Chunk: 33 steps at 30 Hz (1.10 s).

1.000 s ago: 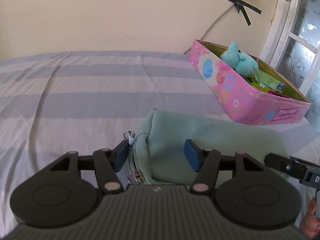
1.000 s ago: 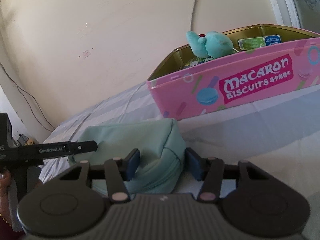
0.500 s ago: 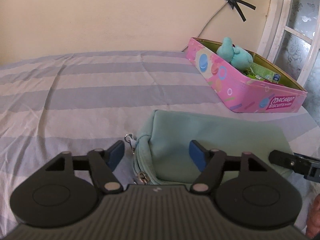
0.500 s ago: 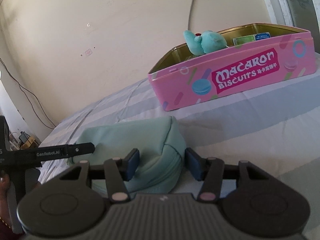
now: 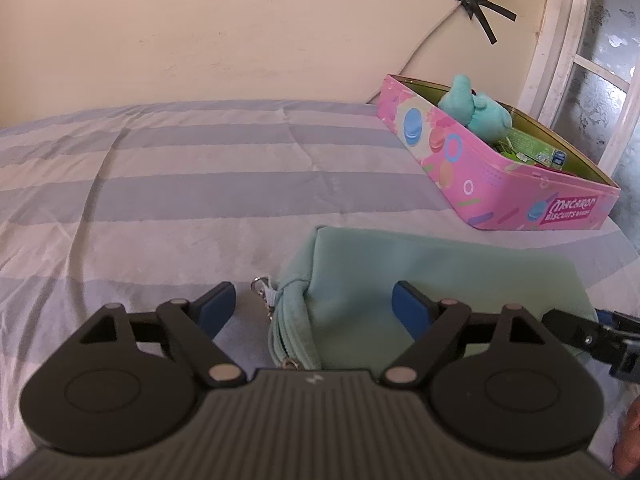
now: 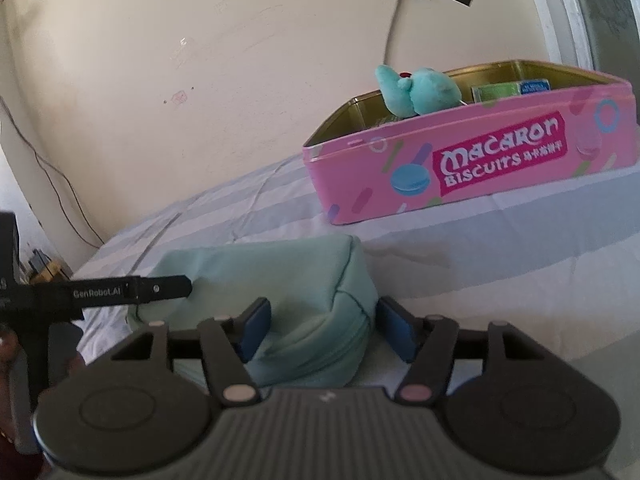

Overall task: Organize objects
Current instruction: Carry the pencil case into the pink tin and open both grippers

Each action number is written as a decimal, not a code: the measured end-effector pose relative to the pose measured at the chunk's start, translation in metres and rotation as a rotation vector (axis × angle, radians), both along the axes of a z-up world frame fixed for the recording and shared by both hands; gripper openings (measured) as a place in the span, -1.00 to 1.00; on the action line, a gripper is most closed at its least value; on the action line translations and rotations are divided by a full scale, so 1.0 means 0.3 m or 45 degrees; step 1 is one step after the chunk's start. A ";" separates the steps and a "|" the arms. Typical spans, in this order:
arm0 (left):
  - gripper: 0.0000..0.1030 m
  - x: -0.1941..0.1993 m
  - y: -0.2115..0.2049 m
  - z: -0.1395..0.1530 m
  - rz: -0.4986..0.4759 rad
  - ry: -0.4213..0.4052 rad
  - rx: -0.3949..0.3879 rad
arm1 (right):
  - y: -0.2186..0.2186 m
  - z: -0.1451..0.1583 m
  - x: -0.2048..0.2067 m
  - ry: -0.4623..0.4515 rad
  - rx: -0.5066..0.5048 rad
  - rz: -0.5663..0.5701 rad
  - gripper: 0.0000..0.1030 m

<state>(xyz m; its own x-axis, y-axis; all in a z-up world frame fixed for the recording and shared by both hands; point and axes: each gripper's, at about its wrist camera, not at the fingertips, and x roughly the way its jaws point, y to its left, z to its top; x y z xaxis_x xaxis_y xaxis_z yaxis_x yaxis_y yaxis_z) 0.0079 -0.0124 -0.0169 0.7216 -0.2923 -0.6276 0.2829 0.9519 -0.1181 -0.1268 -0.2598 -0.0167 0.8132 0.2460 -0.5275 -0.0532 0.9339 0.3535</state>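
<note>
- Two grippers sit at opposite ends of one mint-green pouch (image 5: pixel 432 276), which lies flat on the striped bed (image 5: pixel 192 184).
- Left gripper (image 5: pixel 316 304): fingers (image 5: pixel 218 304) have just been opening and now stand wide apart. The zipper end of the pouch lies between them; the left pad is clear of the fabric, with the metal clasp (image 5: pixel 262 284) in the gap. The right pad hangs over the pouch's top face; contact there cannot be confirmed. No grip observed.
- Right gripper (image 6: pixel 322 330): fingers (image 6: pixel 256 326) have just been opening. The rounded end of the pouch (image 6: pixel 320 300) remains between them. The left pad is at the fabric, the right pad just beside the pouch's corner; no squeeze is visible.
- Pink biscuit tin (image 6: pixel 472 164), lettered "Macaron Biscuits", stands open on the bed beyond the pouch, near the wall (image 5: pixel 240 40), apart from the pouch.
- Tin contents: a teal plush toy (image 5: pixel 476 108) rising above the rim, and green packets (image 5: pixel 536 150) beside it.
- Black tape (image 5: pixel 474 4) holds a cable to the wall above the tin.
</note>
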 end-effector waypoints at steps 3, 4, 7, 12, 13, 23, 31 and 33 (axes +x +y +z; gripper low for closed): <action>0.65 0.000 -0.003 -0.002 -0.008 -0.006 0.000 | 0.028 0.005 0.002 -0.004 -0.061 0.006 0.21; 0.61 -0.001 -0.004 -0.002 -0.015 -0.009 0.000 | 0.037 0.008 0.002 -0.007 -0.085 0.004 0.21; 0.40 -0.014 -0.009 0.008 -0.035 -0.020 0.001 | 0.046 0.019 -0.012 -0.044 -0.117 -0.016 0.06; 0.22 -0.031 -0.001 0.077 -0.041 -0.056 -0.049 | 0.039 0.083 -0.047 -0.153 -0.164 -0.038 -0.07; 0.22 -0.031 -0.005 0.105 -0.040 -0.077 -0.050 | 0.034 0.100 -0.051 -0.174 -0.160 -0.039 -0.07; 0.22 0.088 -0.201 0.380 -0.149 -0.324 0.013 | -0.096 0.261 -0.002 -0.359 -0.081 -0.210 -0.07; 0.23 0.297 -0.503 0.485 -0.214 -0.399 0.062 | -0.294 0.268 0.130 -0.391 -0.014 -0.352 -0.07; 0.23 0.354 -0.581 0.472 -0.216 -0.380 0.071 | -0.342 0.247 0.178 -0.368 0.005 -0.378 -0.06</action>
<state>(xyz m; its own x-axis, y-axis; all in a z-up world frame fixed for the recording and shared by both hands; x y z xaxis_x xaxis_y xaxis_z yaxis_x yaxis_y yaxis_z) 0.1142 -0.1868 0.1247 0.8198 -0.3948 -0.4148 0.4517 0.8910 0.0449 -0.0734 -0.3623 0.0575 0.9635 -0.0202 -0.2669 0.1211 0.9222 0.3672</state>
